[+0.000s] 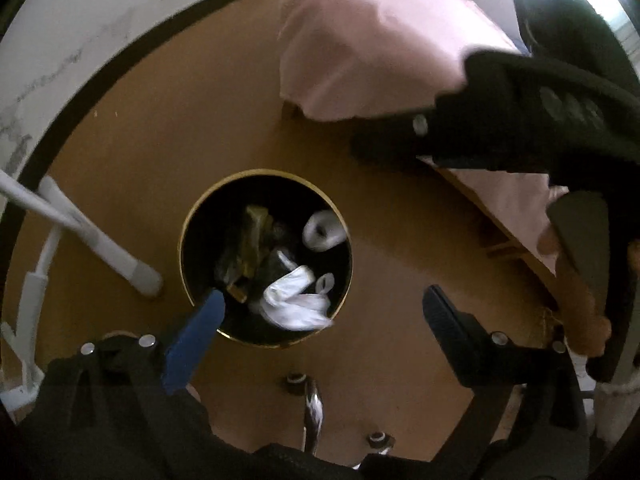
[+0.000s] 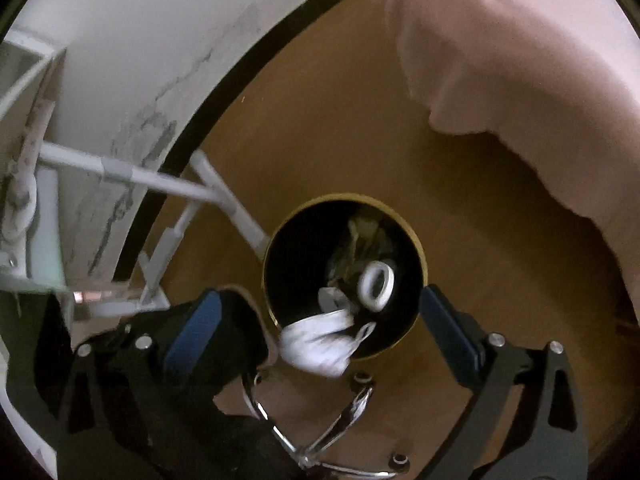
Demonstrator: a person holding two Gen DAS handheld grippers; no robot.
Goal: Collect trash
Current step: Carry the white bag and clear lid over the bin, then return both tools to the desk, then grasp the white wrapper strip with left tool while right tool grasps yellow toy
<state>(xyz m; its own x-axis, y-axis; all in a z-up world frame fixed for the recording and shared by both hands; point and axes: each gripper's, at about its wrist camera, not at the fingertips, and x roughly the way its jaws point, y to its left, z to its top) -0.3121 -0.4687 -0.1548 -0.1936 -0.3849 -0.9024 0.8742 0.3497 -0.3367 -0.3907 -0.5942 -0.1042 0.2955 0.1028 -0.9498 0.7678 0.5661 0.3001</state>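
So the crumpled white tissue wad (image 2: 320,342) sits right at the near lip of the round black trash bin with the gold rim (image 2: 414,236), not touching either gripper, and whether it's resting on the rim or mid-air I can't tell, it's pretty blurred. From the left wrist view the same white wad (image 1: 294,304) looks like it's inside the bin (image 1: 185,224), near the front wall. Also in there: a white ring-shaped piece, maybe a tape roll (image 2: 376,286), a smaller white scrap (image 1: 325,282), and some olive-brown crinkly wrapper (image 1: 250,240) toward the back. No readable writing or brand on any of it, too dark and smeared. The right gripper (image 2: 316,308) hangs over the bin with its blue-padded jaws spread wide, nothing between them; the left gripper (image 1: 324,304) is also spread wide and empty. The bin stands on a tan-brown floor (image 1: 140,120), with a white metal leg frame (image 2: 224,196) just beside it, a pink cloth (image 2: 520,60) hanging at the far side, and a white wall (image 2: 140,40) behind.
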